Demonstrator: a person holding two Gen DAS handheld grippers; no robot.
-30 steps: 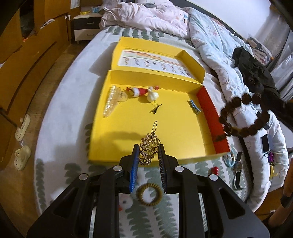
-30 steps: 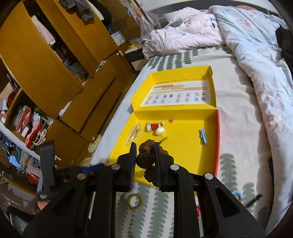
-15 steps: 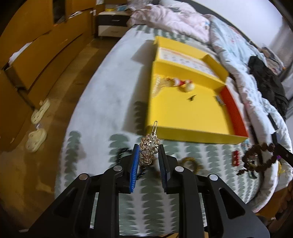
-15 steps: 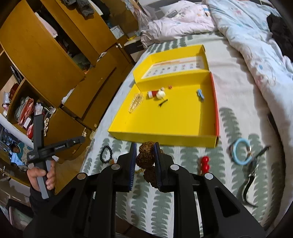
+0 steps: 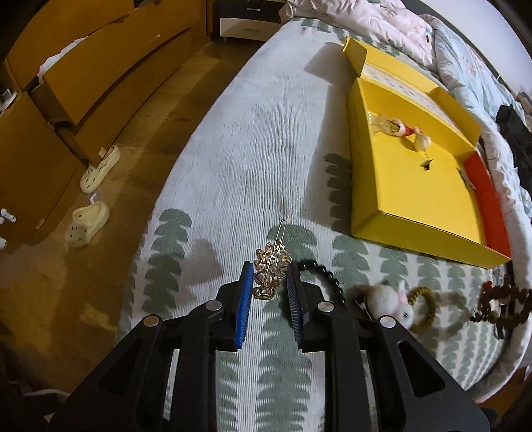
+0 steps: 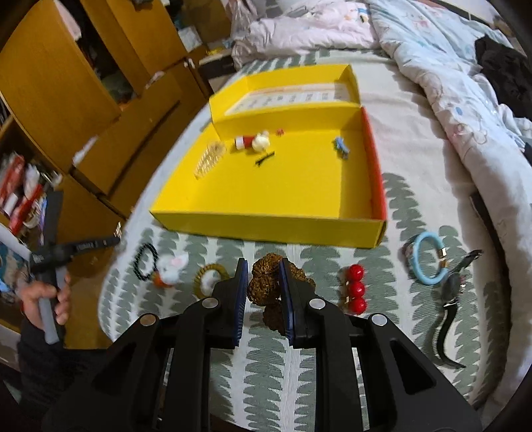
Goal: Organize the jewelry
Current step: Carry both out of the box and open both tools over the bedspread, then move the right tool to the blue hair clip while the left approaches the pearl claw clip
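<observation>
A home bedroom: a bed (image 6: 415, 109) with a leaf-print sheet and a crumpled quilt (image 6: 442, 63), orange wooden wardrobes (image 6: 56, 76) stuffed with clothes, a small nightstand (image 5: 246, 15), and pale slippers (image 5: 88, 224) on the wood floor beside the bed.

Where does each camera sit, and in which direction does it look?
Left wrist: on the left gripper, facing along the bed's edge; its fingers clamp a gold brooch, floor at left.
Right wrist: on the right gripper, facing the yellow box; its fingers clamp a brown bead bracelet; the person's left hand shows.
Shared: yellow box, black bead bracelet.
</observation>
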